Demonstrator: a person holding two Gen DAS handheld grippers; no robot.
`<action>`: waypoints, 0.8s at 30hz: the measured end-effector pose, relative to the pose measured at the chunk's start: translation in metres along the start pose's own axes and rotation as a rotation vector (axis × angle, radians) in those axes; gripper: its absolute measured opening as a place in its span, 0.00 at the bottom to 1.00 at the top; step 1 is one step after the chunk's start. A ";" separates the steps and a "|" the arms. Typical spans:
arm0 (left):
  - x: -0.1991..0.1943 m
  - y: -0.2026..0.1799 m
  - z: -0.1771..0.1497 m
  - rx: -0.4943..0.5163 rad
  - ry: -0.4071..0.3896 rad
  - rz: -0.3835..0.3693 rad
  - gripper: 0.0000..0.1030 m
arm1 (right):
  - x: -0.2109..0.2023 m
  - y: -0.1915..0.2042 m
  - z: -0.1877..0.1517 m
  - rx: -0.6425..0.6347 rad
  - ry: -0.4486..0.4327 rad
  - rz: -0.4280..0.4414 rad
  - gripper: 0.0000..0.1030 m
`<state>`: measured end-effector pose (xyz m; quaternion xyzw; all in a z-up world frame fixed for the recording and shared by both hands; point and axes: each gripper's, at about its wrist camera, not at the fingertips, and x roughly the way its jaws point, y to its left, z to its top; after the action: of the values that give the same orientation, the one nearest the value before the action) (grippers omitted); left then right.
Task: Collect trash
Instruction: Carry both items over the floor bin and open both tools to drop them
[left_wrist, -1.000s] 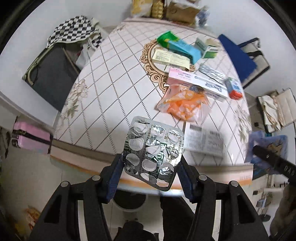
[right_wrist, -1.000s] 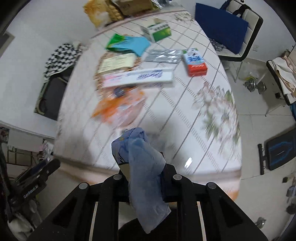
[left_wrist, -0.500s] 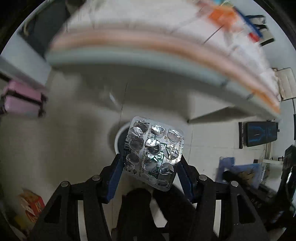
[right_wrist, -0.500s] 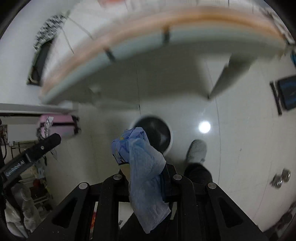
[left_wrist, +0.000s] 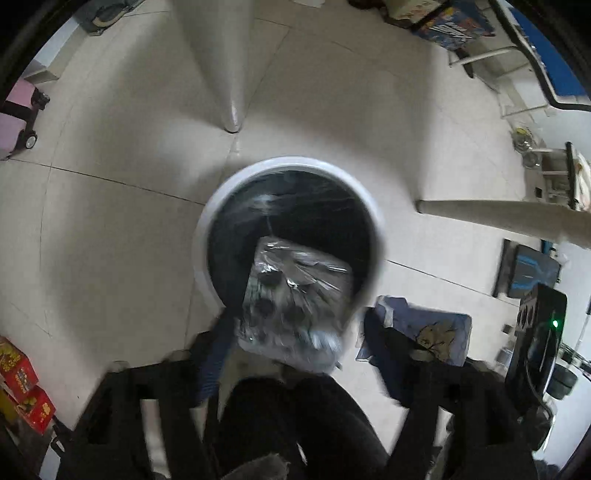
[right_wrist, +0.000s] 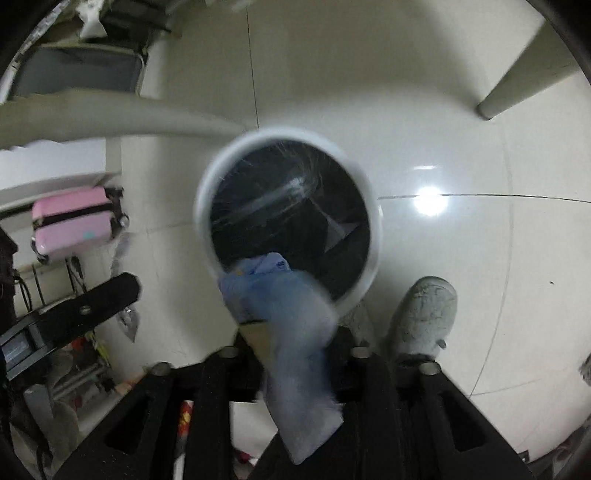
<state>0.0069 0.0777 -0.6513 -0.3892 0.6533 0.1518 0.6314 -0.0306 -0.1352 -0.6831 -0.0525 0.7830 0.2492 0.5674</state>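
A round bin (left_wrist: 207, 236) with a white rim and a black liner stands on the floor right below both grippers. My left gripper (left_wrist: 299, 354) hangs over its near rim, jaws opening. The silver blister pack (left_wrist: 295, 302) is blurred between the spread fingers, and neither pad seems to press on it. In the right wrist view the bin (right_wrist: 373, 236) lies just ahead of my right gripper (right_wrist: 297, 343). Its jaws are opening too, with the crumpled blue plastic bag (right_wrist: 291, 317) loose between them at the bin's edge.
Pale table legs (left_wrist: 221, 74) rise beside the bin. A pink suitcase (right_wrist: 74, 221) stands to the left, red boxes (left_wrist: 22, 384) lie on the floor, and a person's grey shoe (right_wrist: 424, 314) rests right of the bin. The floor is glossy tile.
Both grippers have dropped from above the table to just over the bin on the floor. Both pairs of jaws have spread, and the blister pack and blue bag now sit loose.
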 end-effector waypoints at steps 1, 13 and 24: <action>0.005 0.004 0.000 0.002 -0.008 0.020 0.82 | 0.015 -0.004 0.006 -0.004 0.016 -0.006 0.53; -0.043 0.018 -0.035 0.061 -0.069 0.277 0.97 | 0.015 0.008 0.013 -0.118 -0.074 -0.230 1.00; -0.137 0.006 -0.064 0.088 -0.135 0.301 0.97 | -0.083 0.050 -0.022 -0.167 -0.162 -0.391 1.00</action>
<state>-0.0560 0.0806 -0.5135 -0.2481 0.6665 0.2417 0.6602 -0.0388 -0.1182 -0.5854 -0.2301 0.6863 0.2019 0.6598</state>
